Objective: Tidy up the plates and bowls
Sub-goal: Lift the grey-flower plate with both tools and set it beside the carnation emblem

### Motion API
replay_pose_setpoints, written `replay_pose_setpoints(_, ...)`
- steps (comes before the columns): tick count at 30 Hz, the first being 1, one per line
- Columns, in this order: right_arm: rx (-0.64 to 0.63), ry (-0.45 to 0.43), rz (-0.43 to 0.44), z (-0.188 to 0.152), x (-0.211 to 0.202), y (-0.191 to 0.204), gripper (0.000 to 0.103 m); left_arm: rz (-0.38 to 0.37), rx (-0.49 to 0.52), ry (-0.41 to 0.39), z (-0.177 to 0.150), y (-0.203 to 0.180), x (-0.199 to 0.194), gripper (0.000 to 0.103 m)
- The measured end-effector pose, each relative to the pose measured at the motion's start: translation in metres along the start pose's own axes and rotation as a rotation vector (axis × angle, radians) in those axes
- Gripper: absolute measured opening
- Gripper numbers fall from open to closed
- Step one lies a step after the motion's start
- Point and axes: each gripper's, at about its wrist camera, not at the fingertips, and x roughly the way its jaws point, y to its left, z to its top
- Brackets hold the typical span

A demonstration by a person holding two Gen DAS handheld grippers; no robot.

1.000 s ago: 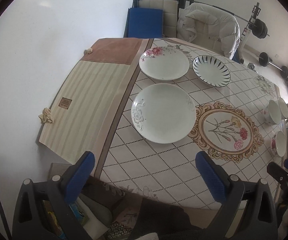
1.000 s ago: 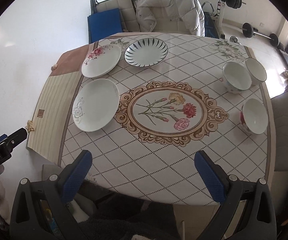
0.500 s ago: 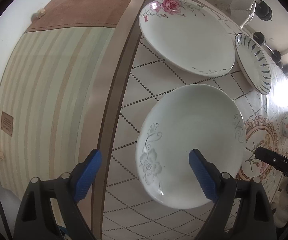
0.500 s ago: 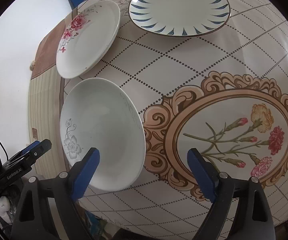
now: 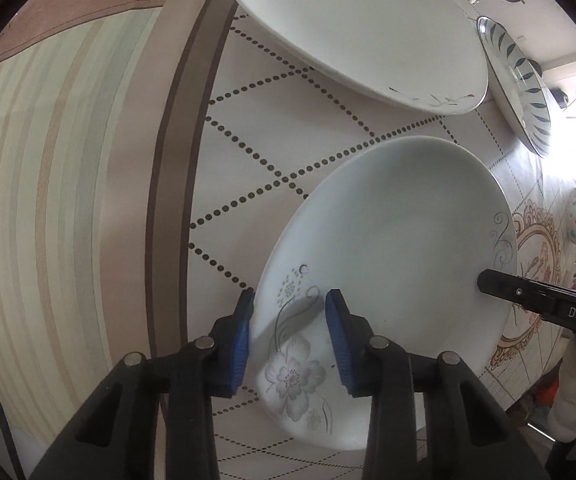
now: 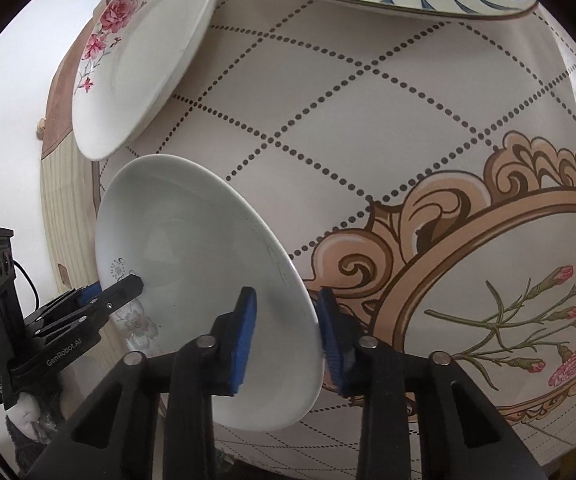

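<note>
Both of your grippers have come down from high above the worktop [image 5: 272,92] to the pale green plate [image 5: 387,248], and their jaws have just been closing around its rim. Your left hand-held gripper [image 5: 289,332] straddles the edge bearing the grey flower print, one blue pad outside the rim and one over the inner face; a sliver of gap shows on the inner side, so I cannot tell whether the pads press yet. Your right hand-held gripper [image 6: 286,330] brackets the opposite edge in the same manner, narrowed but with contact equally unconfirmed. In my judgement a two-handed lift is about to begin, and the plate is not yet raised. The plate is shallow, glossy and unchipped, with a faint scroll motif opposite the flower. It sits just short of the rose plate [image 5: 359,32], apart from it, with the blue-striped plate [image 5: 519,80] beyond that.
</note>
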Motion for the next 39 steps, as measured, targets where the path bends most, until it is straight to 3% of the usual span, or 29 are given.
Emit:
replay_pose_setpoints(5,0.003,-0.021,0.009,-0.006,-0.002,-0.003,0.022,0.026,-0.013,-0.029,-0.007,-0.001,-0.006,0.029)
replay_pose_setpoints(8,0.002,-0.006,0.001,-0.008,-0.004,-0.008,0.022,0.059,-0.003,-0.048,-0.012,-0.016,-0.009,0.027)
replay_pose_setpoints(17,0.043,-0.016,0.058,-0.007,-0.03,-0.048,0.021,0.052,0.041,-0.068,-0.017,-0.065,-0.027,0.026)
replay_pose_setpoints(29,0.182,-0.122,0.022,-0.004,-0.117,-0.182,0.021,-0.008,0.217,-0.037,0.019,-0.203,0.001,0.026)
replay_pose_setpoints(39,0.234,-0.13,-0.037,0.016,-0.136,-0.267,0.021,-0.001,0.254,-0.018,0.046,-0.27,0.029,0.026)
